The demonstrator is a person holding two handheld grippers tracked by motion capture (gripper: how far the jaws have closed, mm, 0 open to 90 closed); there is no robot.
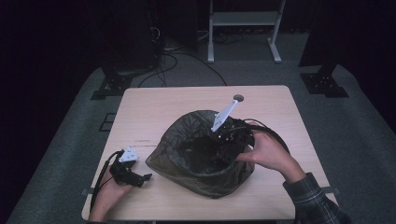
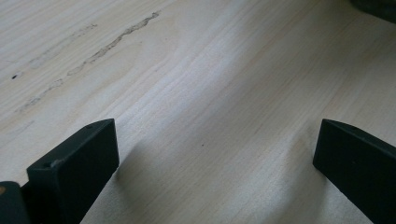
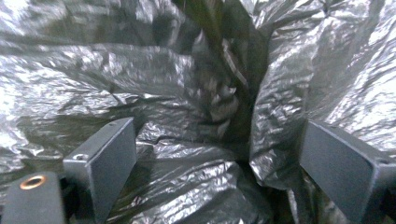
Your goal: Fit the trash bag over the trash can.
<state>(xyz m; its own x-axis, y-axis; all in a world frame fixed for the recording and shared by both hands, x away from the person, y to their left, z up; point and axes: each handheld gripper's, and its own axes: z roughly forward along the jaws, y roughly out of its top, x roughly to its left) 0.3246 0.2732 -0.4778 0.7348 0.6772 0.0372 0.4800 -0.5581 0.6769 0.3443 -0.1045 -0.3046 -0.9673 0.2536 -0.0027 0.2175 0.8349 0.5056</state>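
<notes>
A crumpled, dark see-through plastic bag (image 1: 196,161) stands open-mouthed on the middle of the wooden table (image 1: 154,107). My right gripper (image 1: 212,145) reaches down into the bag's mouth from the right, its grey plate sticking up above the rim. Its jaws stand wide apart in the right gripper view (image 3: 217,140); wrinkled bag film (image 3: 140,70) lies in front of and below them, and I see no pad pressing on it. My left gripper (image 1: 145,178) rests low at the table's front left, just left of the bag. It is open (image 2: 215,135) over bare wood (image 2: 187,70).
A round hole (image 1: 238,98) sits in the table's far edge behind the bag. The right gripper's black cable (image 1: 275,135) loops on the table beside the bag. A long faint mark (image 2: 116,42) crosses the wood ahead of the left gripper. White frame legs (image 1: 243,28) stand beyond the table.
</notes>
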